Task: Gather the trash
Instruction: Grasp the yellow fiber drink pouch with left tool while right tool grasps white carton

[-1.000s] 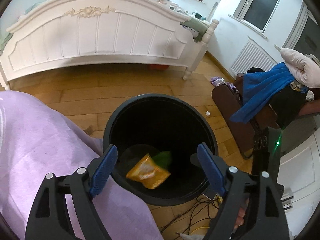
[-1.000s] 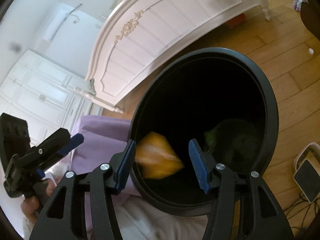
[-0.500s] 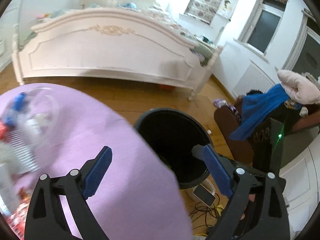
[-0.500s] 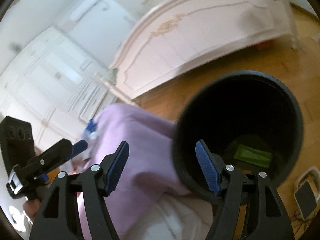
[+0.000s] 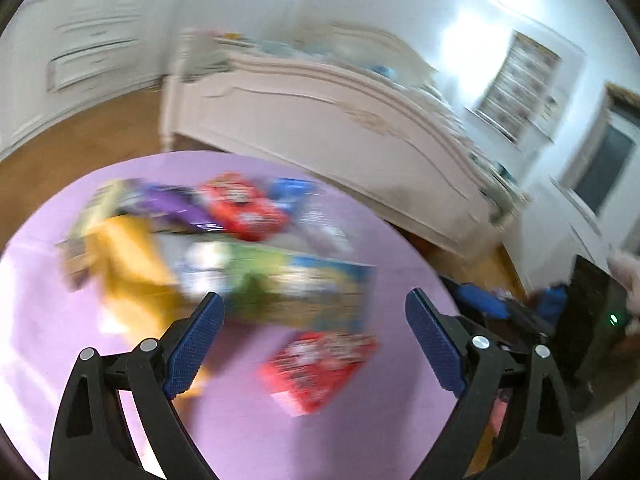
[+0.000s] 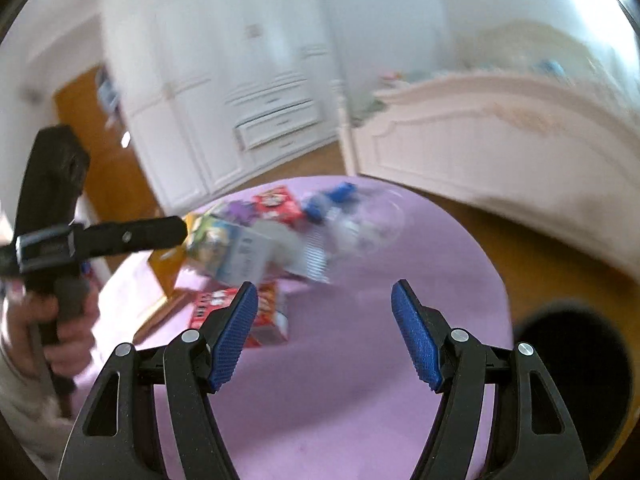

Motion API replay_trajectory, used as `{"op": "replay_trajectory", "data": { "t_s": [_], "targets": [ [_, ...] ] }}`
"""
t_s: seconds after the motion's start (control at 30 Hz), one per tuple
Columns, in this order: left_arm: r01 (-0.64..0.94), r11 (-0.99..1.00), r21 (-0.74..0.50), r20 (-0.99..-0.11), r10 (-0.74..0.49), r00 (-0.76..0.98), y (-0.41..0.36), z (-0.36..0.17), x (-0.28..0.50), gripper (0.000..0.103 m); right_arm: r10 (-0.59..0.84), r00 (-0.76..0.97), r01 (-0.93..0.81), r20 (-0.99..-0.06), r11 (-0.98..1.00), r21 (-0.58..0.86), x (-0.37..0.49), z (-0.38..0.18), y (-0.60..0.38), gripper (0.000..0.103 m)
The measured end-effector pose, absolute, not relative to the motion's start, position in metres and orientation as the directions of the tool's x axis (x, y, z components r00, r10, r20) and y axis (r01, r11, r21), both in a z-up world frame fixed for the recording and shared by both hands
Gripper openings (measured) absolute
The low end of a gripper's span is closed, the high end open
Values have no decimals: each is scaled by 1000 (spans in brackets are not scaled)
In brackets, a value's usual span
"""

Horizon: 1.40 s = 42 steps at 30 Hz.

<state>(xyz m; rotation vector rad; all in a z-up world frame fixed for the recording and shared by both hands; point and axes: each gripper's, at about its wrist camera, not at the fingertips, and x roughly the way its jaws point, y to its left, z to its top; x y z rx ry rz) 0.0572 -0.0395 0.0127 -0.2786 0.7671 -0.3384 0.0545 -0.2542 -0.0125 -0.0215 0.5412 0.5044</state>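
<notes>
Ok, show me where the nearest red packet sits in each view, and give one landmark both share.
Left wrist: the red packet lies low and centre-right on the purple cloth, between the open jaws.
Right wrist: it sits left of centre, partly behind the left finger.
Shared landmark: the white bed behind the cloth.

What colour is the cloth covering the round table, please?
Lilac purple cloth, clearest in the right wrist view.

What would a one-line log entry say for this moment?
left gripper: open, empty | right gripper: open, empty | trash: piled on table | bin: beside table
</notes>
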Motion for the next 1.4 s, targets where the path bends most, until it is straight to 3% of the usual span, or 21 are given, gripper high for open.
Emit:
{"op": "replay_trajectory", "data": {
  "t_s": [0.03,0.07,0.47,0.67,0.9,0.93,0.97,1.0,1.03,1.07,1.17,1.23,1.3,1.4],
  "targets": [
    [161,913,-374,-627,-377,682,-24,11,56,91,446,744,-488,-498,871,52,55,-9,-240,79],
    [135,915,-379,-628,-362,689,-11,8,54,91,442,749,-500,-494,866,18,55,-6,-231,80],
    [19,938,-347,-672,-263,692,42,-8,46,91,422,718,-679,-553,600,-423,65,-11,-124,80],
    [-20,954,-298,-680,-198,706,73,-16,34,91,364,707,-702,-607,460,-543,72,-31,-97,80],
    [-66,961,-267,-747,-163,644,97,-37,40,90,304,699,-714,-648,353,-605,84,-43,-78,80],
    [-63,961,-269,-753,-169,636,98,-40,41,88,296,708,-705,-641,337,-624,84,-44,-75,80],
    [-57,959,-278,-755,-182,630,100,-43,41,77,292,712,-702,-639,327,-633,84,-45,-73,79],
    [-51,957,-287,-761,-195,619,101,-46,42,71,291,705,-709,-647,320,-628,84,-45,-71,71],
    [-51,955,-292,-766,-202,611,102,-49,42,60,296,689,-724,-662,320,-611,85,-44,-71,53],
    [-52,953,-298,-768,-207,606,103,-53,41,50,296,678,-733,-672,336,-591,87,-43,-70,49],
    [-65,951,-304,-764,-202,613,108,-59,36,33,317,675,-734,-666,386,-559,89,-38,-72,39],
    [-70,941,-330,-755,-219,618,114,-60,32,26,344,660,-745,-668,418,-520,90,-32,-76,25],
    [-73,937,-341,-746,-223,628,116,-58,29,26,378,643,-754,-666,464,-465,91,-24,-84,16],
    [-64,938,-342,-733,-223,643,115,-52,24,25,407,616,-773,-675,477,-418,93,-22,-87,13]
  ]
}}
